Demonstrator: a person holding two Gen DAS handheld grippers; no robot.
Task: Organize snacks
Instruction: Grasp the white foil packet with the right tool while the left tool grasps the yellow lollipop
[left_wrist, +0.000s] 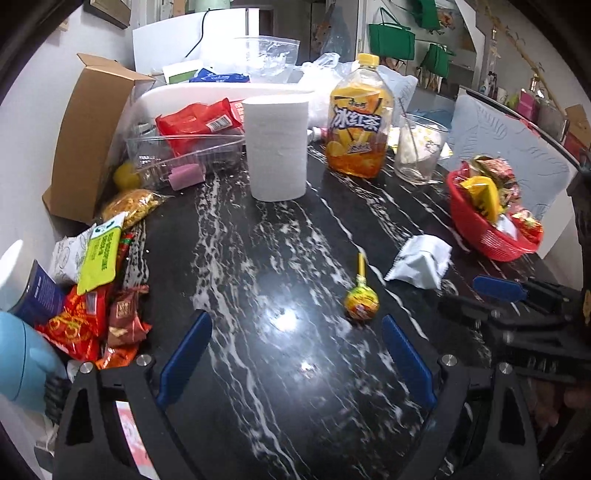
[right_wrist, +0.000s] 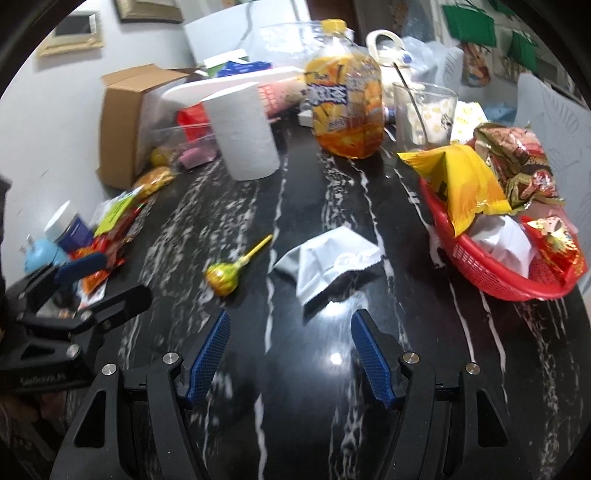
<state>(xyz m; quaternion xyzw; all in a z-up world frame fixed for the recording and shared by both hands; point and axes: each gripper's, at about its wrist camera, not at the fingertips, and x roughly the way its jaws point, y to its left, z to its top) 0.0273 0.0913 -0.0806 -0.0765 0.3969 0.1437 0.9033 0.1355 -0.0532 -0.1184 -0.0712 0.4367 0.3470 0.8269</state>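
Note:
A red basket (left_wrist: 491, 242) (right_wrist: 480, 269) holding several snack packets stands at the table's right. A yellow lollipop (left_wrist: 361, 301) (right_wrist: 223, 277) and a white packet (left_wrist: 421, 260) (right_wrist: 328, 258) lie loose on the black marble table. A pile of snack packets (left_wrist: 92, 306) (right_wrist: 110, 229) lies at the left edge. My left gripper (left_wrist: 295, 321) is open and empty, with the lollipop just beyond its right finger. My right gripper (right_wrist: 290, 317) is open and empty, just short of the white packet.
A paper roll (left_wrist: 277, 147) (right_wrist: 243, 133), an iced tea bottle (left_wrist: 356, 118) (right_wrist: 345, 107), a glass (left_wrist: 419, 147) (right_wrist: 423, 110), a clear tray (left_wrist: 184, 151) and a cardboard box (left_wrist: 88, 136) (right_wrist: 125, 122) stand at the back. A blue object (left_wrist: 22, 362) is at the near left.

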